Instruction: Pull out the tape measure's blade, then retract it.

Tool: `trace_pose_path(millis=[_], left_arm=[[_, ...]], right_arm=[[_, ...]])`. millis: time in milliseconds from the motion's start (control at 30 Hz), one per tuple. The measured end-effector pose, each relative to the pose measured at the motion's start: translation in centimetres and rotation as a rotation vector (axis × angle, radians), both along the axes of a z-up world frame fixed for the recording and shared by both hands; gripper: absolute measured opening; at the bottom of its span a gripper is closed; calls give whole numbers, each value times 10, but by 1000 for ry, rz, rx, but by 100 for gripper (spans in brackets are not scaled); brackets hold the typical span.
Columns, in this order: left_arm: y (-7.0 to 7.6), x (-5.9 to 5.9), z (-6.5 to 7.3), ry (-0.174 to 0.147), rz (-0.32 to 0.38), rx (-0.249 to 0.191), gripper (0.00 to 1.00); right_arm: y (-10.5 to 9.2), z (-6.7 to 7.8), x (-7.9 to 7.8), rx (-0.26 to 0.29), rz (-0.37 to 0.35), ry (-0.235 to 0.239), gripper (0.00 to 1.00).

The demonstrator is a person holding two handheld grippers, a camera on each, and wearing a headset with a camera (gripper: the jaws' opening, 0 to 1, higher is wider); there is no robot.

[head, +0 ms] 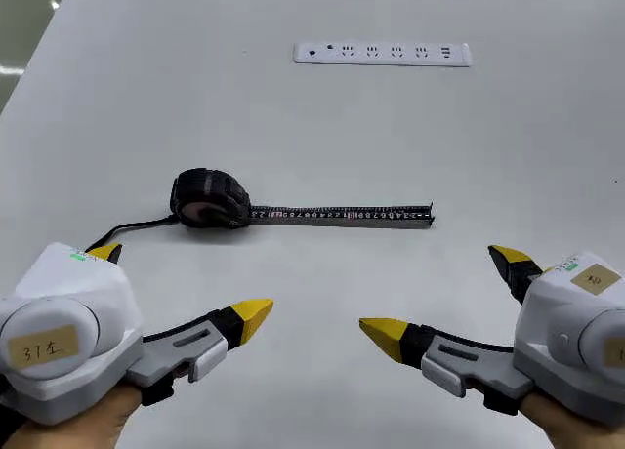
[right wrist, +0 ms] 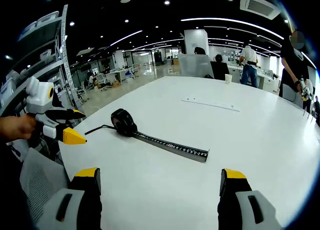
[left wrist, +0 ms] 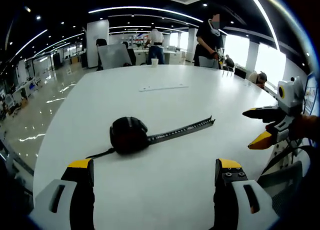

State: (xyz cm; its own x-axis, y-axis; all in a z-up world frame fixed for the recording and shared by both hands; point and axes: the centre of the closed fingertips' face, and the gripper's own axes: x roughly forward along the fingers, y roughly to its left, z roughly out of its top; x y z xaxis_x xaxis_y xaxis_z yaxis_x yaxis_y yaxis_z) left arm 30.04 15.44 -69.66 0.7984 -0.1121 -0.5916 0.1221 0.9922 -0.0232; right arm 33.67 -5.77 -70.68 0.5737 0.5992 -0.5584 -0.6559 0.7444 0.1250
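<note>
A black tape measure lies on the bench, its blade already pulled out toward three o'clock; retracting remains. The left tool and right tool hover at six o'clock, spread and empty.

1. the left gripper is hovering over the white table, its yellow-tipped jaws standing wide apart around nothing.
2. the black tape measure is lying ahead, its blade stretching flat to the right and a dark strap trailing left.
3. the right gripper is reaching in from the right, jaws spread, apart from the blade's tip.
4. a white power strip is lying farther back.
</note>
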Motion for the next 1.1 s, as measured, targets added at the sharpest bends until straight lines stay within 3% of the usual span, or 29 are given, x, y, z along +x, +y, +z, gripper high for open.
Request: trace_pose_path(millis=[133,533,867,1100], left_arm=[[1,4,1,-8,20,-23,99],[0,15,-6,2,29,-26,99],[-1,29,-12,7,23,-24,99],[-3,38,-17,5,41,-33,99]], right_arm=[[0,-2,2,-1,12,9,97],[3,-11,9,-12,64,22,98],[-8,-19,21,-42,105,26,99],[-13,-28,22,-49,161,54,99]])
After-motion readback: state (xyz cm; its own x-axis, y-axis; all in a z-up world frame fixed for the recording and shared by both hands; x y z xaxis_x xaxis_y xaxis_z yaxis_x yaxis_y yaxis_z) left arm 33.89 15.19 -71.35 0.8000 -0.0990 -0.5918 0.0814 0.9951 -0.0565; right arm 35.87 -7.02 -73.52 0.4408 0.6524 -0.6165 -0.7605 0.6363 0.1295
